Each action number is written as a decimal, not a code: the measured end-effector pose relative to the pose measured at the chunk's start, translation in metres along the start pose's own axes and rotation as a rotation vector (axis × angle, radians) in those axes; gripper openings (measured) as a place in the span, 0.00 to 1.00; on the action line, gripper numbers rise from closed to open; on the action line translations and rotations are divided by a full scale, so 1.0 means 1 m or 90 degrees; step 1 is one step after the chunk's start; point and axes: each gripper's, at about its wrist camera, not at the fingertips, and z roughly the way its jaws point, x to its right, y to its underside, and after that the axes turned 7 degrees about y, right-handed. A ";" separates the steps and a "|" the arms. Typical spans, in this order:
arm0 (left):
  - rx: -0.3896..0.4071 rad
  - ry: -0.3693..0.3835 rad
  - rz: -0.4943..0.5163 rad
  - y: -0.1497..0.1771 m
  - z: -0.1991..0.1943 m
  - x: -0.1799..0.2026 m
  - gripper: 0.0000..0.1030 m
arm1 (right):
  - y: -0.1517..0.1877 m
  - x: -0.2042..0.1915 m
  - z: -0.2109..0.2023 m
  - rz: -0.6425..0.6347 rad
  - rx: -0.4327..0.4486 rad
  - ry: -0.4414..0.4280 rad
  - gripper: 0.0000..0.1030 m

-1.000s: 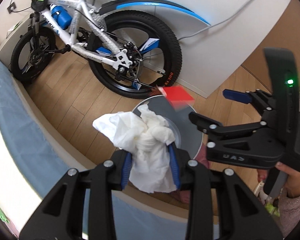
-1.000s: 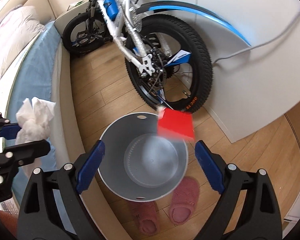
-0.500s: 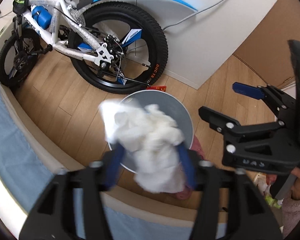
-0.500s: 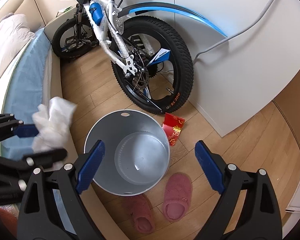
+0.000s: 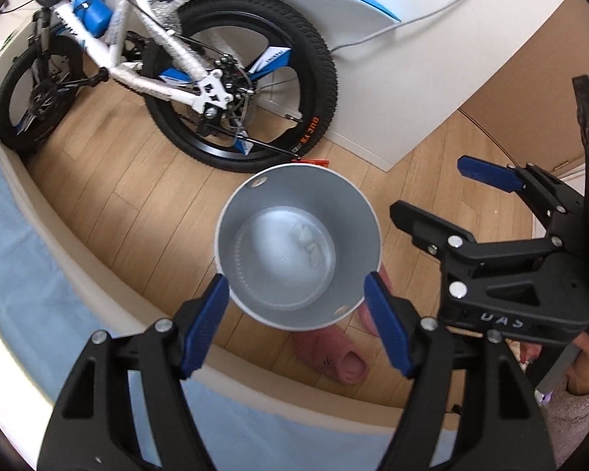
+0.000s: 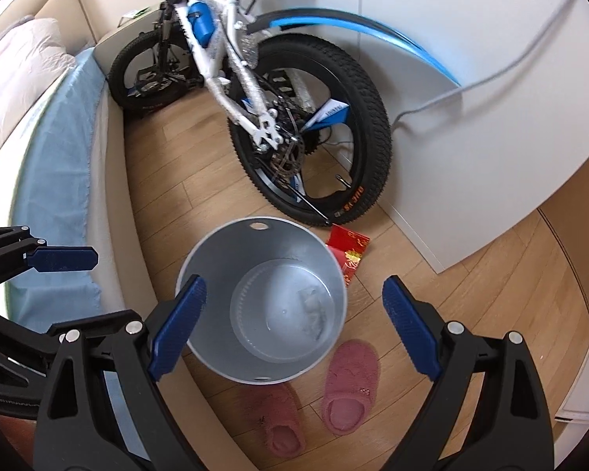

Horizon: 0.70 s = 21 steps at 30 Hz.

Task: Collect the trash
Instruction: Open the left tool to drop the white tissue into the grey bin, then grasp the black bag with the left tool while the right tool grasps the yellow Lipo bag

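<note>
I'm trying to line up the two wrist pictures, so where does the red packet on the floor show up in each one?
Left wrist: only a red sliver of the red packet shows, just above the bin's far rim, under the tyre.
Right wrist: in full, on the floor right of the grey bin, centre-right.
Shared landmark: the bicycle's rear wheel, just behind it.

Your left gripper (image 5: 296, 324): jaws spread wide, nothing between the blue pads, angled downward. Your right gripper (image 6: 294, 324): jaws likewise apart and empty, angled downward, just beside the left.
</note>
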 end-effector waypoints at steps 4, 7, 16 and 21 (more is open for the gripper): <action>0.017 -0.017 -0.021 0.019 -0.031 -0.008 0.69 | -0.004 -0.021 -0.023 -0.015 0.012 -0.015 0.85; 0.036 -0.035 -0.048 0.035 -0.056 -0.017 0.69 | -0.006 -0.040 -0.045 -0.033 0.020 -0.034 0.85; 0.108 -0.117 -0.139 0.118 -0.143 -0.055 0.69 | -0.010 -0.133 -0.133 -0.144 0.090 -0.077 0.85; 0.153 -0.181 -0.222 0.193 -0.204 -0.091 0.69 | 0.001 -0.208 -0.176 -0.203 0.117 -0.135 0.85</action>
